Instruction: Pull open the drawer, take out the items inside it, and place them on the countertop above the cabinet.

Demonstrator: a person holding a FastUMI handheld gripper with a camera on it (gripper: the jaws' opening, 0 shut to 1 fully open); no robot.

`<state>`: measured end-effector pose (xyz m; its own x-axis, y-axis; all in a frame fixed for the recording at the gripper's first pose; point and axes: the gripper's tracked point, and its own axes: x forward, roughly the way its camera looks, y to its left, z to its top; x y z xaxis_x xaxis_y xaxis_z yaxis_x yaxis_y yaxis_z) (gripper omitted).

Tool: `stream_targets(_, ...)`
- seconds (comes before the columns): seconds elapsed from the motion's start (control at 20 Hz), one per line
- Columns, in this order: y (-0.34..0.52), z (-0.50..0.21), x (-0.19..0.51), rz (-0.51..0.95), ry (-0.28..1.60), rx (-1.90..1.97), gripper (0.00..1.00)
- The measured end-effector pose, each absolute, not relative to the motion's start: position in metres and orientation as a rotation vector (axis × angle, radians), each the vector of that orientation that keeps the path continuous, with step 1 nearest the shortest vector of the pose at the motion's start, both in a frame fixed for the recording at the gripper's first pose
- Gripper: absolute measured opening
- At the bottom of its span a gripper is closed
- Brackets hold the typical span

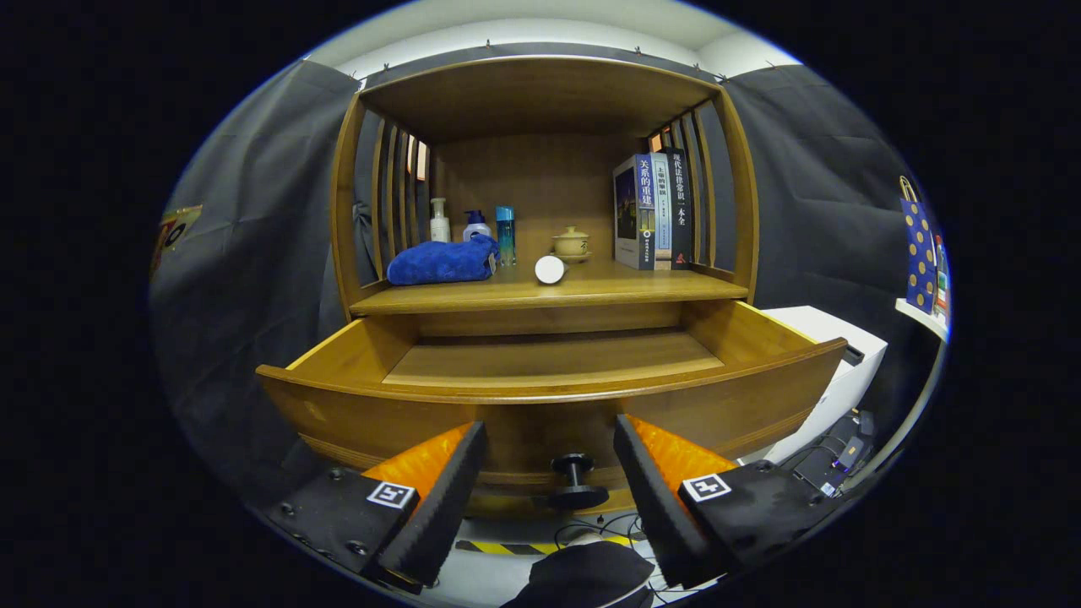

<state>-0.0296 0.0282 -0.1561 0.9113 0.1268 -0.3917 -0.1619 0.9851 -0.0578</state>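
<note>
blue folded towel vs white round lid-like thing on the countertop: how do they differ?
The blue folded towel is soft, wide and lies slumped flat; the white round object is small, hard-looking and shows a circular face toward the camera. The towel sits in front of the bottles; the white object sits beside the lidded cup. Both rest on the wooden countertop above the open drawer. The open gripper flanks the drawer knob, not touching it.

The wooden drawer (549,397) stands pulled open, its floor bare, under the countertop (591,291) holding a blue towel (443,262).
</note>
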Motion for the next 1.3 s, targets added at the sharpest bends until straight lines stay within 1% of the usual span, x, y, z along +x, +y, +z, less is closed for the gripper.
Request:
stream_targets(0.6,0.043,-0.164,0.015,0.159,0.390,-0.109,0.99)
stream_targets(1.3,0.063,-0.179,0.088,0.153,0.394,-0.088,0.99)
